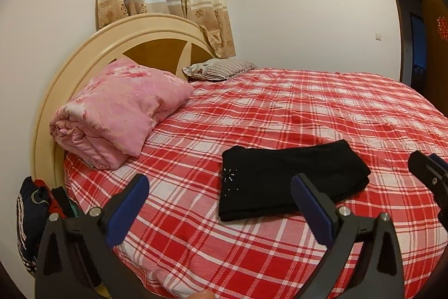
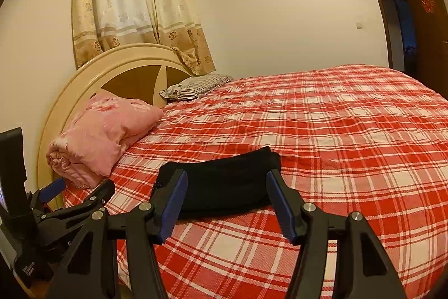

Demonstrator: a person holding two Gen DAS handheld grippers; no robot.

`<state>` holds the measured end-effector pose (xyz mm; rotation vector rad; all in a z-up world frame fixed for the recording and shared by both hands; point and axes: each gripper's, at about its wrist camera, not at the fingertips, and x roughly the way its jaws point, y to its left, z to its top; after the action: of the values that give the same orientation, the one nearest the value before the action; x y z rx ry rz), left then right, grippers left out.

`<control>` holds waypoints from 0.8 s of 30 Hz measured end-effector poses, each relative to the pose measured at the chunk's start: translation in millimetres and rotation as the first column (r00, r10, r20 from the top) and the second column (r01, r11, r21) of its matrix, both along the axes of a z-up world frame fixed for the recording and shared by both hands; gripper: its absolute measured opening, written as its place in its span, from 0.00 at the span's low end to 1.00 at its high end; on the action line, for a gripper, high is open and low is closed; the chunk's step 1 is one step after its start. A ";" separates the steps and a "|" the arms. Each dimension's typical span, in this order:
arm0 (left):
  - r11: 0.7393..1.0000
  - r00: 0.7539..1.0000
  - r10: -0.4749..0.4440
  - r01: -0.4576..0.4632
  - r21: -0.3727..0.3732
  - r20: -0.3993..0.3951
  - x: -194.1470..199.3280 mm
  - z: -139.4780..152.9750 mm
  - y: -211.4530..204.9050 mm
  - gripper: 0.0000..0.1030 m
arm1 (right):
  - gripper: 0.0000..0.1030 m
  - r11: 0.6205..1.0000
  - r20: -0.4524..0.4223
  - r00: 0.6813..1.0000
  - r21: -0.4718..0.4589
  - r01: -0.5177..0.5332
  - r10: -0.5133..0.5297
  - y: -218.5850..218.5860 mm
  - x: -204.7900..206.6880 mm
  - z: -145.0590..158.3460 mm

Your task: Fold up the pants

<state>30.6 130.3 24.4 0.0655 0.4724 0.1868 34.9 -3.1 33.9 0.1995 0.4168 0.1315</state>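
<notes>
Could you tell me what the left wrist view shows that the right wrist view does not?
Only the left wrist view shows the sparkly patch on the folded black pants clearly, and a heap of dark and red clothes on the floor beside the headboard. Only the right wrist view shows the left gripper's body from the side, with a small screen mounted on it. Both show the pants lying folded on the red plaid bedspread, the pink quilt, the striped pillow, and the left gripper and right gripper open, holding nothing.
</notes>
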 end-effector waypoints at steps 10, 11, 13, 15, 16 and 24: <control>1.000 1.000 -0.007 0.006 0.014 0.008 0.8 0.5 -8.2 1.00 | 0.59 1.000 0.019 0.999 -0.003 0.030 -0.030 -4.7 -6.8 1.5; 1.000 1.000 -0.009 0.008 0.013 0.013 0.1 0.8 -9.3 1.00 | 0.59 0.999 0.022 0.999 -0.006 0.036 -0.035 -5.3 -7.4 1.7; 1.000 1.000 -0.009 0.009 0.015 0.018 0.1 0.8 -11.0 1.00 | 0.59 0.999 0.028 0.999 -0.018 0.047 -0.046 -5.7 -9.0 2.1; 1.000 1.000 -0.008 0.008 0.015 0.015 0.5 0.8 -11.7 1.00 | 0.59 0.998 0.030 0.998 -0.022 0.051 -0.050 -6.6 -9.6 2.4; 1.000 1.000 -0.008 0.008 0.012 0.012 0.6 1.0 -11.7 1.00 | 0.59 0.999 0.031 0.998 -0.021 0.050 -0.050 -7.2 -10.0 2.6; 1.000 1.000 -0.019 0.019 -0.002 0.001 1.3 1.6 -11.4 1.00 | 0.59 0.998 0.032 0.998 -0.020 0.057 -0.056 -9.6 -11.1 2.7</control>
<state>31.9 118.9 26.0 0.0681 0.4710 0.1673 23.9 -12.7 36.6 0.1880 0.3808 0.0743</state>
